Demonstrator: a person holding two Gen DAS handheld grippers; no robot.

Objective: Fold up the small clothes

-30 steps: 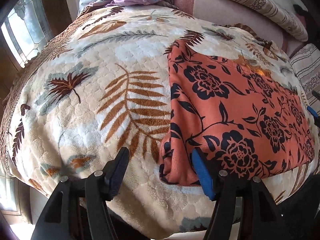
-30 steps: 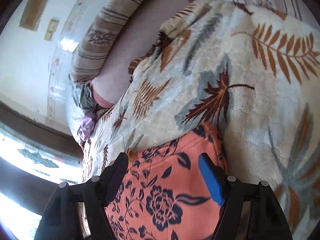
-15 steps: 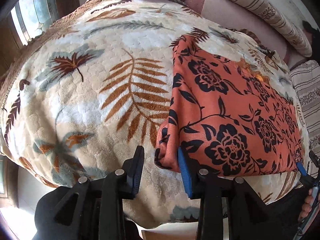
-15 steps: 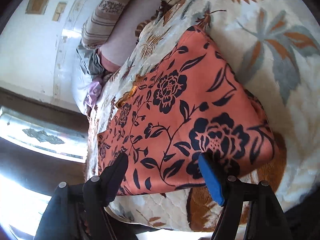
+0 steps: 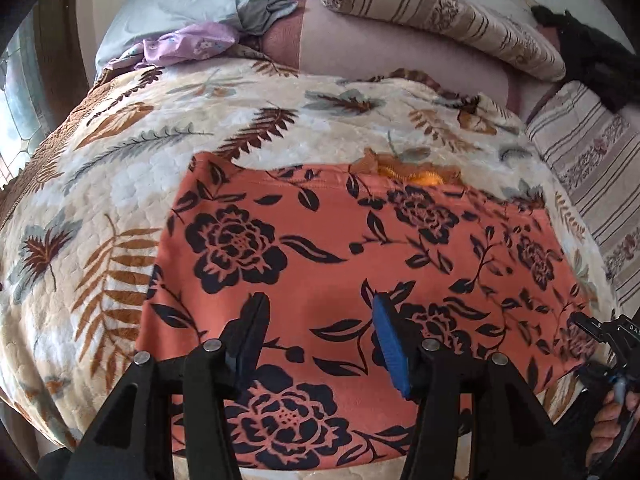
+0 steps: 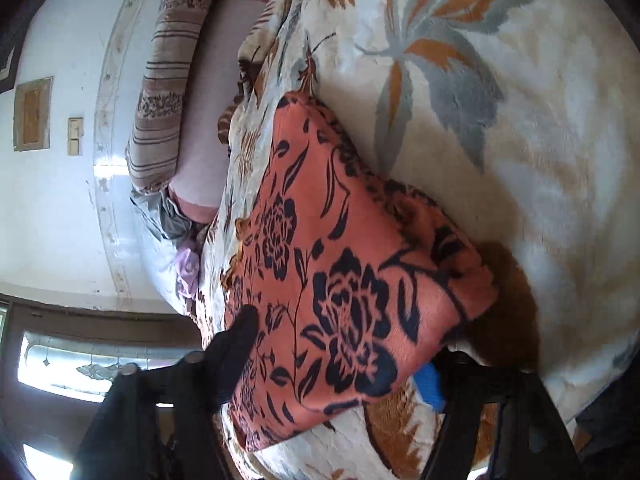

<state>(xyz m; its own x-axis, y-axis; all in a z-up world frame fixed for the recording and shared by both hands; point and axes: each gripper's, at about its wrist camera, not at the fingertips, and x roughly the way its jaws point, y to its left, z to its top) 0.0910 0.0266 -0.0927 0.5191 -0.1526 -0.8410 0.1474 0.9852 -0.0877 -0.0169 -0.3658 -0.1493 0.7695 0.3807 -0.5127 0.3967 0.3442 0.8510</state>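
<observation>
An orange garment (image 5: 360, 248) with black flowers lies flat on a leaf-print blanket (image 5: 120, 200). My left gripper (image 5: 316, 308) hovers over the garment's near middle. Its jaws are opening and nothing is pinched between them. My right gripper (image 6: 336, 348) is at the garment's near right corner (image 6: 340, 240). There the cloth bulges up between the fingers and hides most of the blue pad (image 6: 428, 384). Its jaws are closing but still stand wide in the right wrist view. The left wrist view shows the right gripper (image 5: 600, 332) at the far right edge, held by a hand (image 5: 612, 432).
Striped pillows (image 5: 440, 20) and a grey-blue pillow (image 5: 180, 0) line the bed's far end, with a lilac cloth (image 5: 188, 44) beside them. A black item (image 5: 580, 40) sits at the far right. A window (image 5: 16, 112) is on the left.
My left gripper slid right, from the garment's left edge to over its middle, and its jaws narrowed then widened. My right gripper dropped to the near corner, and cloth now bulges between its fingers.
</observation>
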